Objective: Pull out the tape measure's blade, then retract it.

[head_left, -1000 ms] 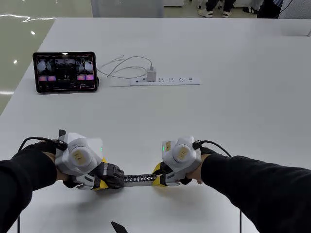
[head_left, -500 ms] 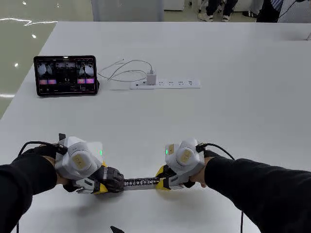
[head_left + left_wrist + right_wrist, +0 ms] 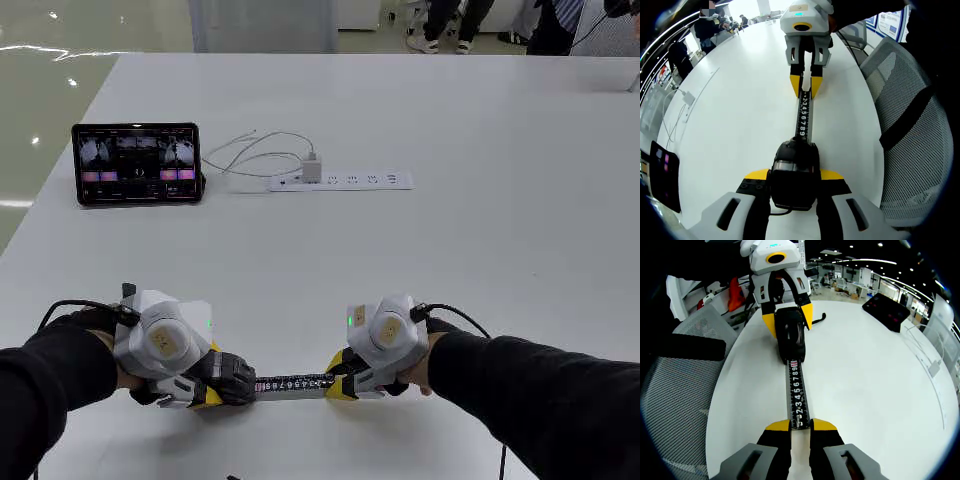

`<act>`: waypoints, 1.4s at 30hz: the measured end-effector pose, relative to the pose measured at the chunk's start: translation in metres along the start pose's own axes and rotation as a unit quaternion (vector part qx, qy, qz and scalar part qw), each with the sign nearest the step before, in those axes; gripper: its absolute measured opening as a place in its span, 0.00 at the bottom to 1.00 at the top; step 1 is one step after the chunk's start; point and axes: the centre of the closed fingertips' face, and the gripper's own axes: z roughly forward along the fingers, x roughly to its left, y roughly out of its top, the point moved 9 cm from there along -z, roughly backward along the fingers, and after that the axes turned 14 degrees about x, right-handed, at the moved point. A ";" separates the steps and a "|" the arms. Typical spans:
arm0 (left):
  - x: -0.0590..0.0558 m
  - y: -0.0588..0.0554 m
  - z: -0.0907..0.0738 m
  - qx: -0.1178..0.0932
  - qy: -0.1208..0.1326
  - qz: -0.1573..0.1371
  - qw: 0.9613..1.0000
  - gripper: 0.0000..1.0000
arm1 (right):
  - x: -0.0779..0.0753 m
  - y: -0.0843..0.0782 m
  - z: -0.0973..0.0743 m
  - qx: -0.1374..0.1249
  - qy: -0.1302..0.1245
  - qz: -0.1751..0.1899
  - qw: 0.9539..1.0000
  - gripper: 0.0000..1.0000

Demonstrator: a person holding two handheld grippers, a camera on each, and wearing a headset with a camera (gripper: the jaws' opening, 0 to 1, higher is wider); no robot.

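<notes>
The tape measure's black case (image 3: 795,167) is clamped between the jaws of the left gripper (image 3: 795,175), low on the near edge of the white table (image 3: 400,250). The blade (image 3: 796,390) is stretched flat across the tabletop to the right gripper (image 3: 800,426), whose yellow-tipped jaws are pinched on its free end. A short run of printed digits is exposed between the two; in the head view the blade (image 3: 292,383) is seen as a brief dark strip from case (image 3: 228,375) to right gripper (image 3: 337,386).

The pull-out is judged to be the step in hand, with only a little blade drawn. More length can be gained if the right gripper is drawn away in line with the case. For the retraction, the case should be held fixed and the blade end walked back under control, not let go, so that a snap is avoided.

A tablet (image 3: 137,163) and a power strip (image 3: 345,180) are noted far back, well apart from the work.
</notes>
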 end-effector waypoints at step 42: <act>0.000 0.000 0.001 0.001 0.000 -0.002 1.000 0.29 | -0.001 -0.021 -0.009 0.001 -0.001 0.012 1.000 0.08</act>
